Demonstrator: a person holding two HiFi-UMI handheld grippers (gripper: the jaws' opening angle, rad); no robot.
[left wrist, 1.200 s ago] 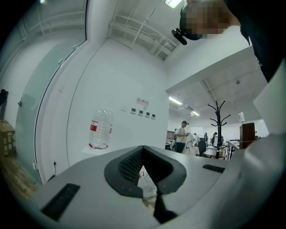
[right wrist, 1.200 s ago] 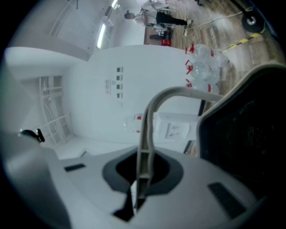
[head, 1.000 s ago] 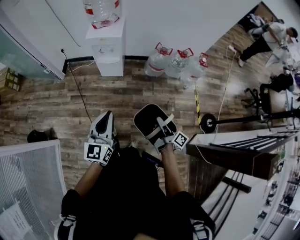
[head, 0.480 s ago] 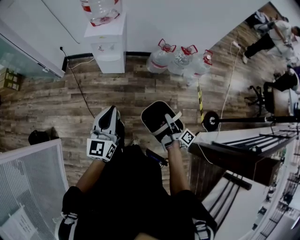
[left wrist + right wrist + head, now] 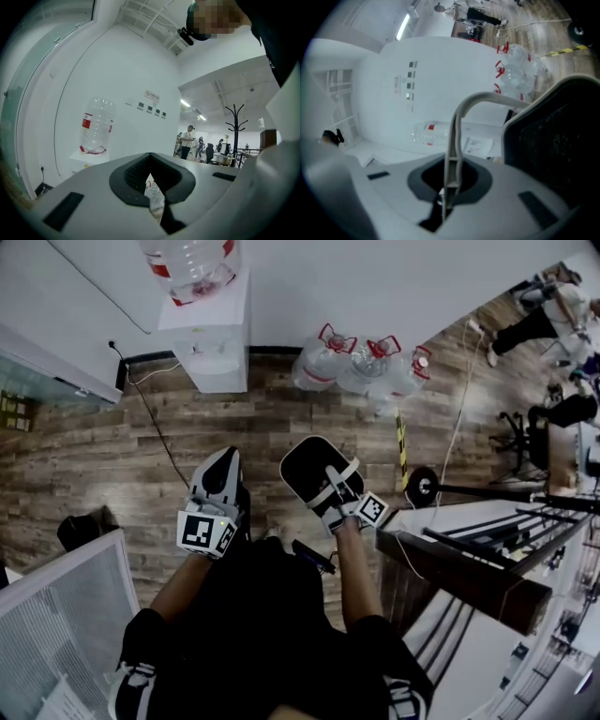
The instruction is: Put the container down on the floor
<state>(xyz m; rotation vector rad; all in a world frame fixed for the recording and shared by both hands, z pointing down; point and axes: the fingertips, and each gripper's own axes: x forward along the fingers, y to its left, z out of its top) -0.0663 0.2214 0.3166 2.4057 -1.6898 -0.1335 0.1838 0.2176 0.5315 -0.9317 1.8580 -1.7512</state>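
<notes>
1. The right gripper (image 5: 332,487) has its jaws clamped tight on the pale handle (image 5: 455,136) of the black container (image 5: 309,468). The thin strap runs straight up between the pads in the right gripper view.
2. The container sits at about 11 o'clock from that gripper in the head view. It is carried above the wooden floor (image 5: 103,451), not resting on it. Its dark face with a pale rim is turned up toward the camera (whether anything lies inside cannot be told).
3. The left gripper (image 5: 225,463) has its jaws brought together with nothing between them. Only a slit of background shows past the pads in the left gripper view.
4. Both bare forearms reach forward from the dark-clothed body with elbows bent, and the grippers are side by side, near but apart.
5. At 11 o'clock in the head view a white water dispenser (image 5: 214,345) carries an inverted clear bottle (image 5: 192,261).
6. At 1 o'clock three clear water bottles (image 5: 367,362) with red caps stand against the wall.
</notes>
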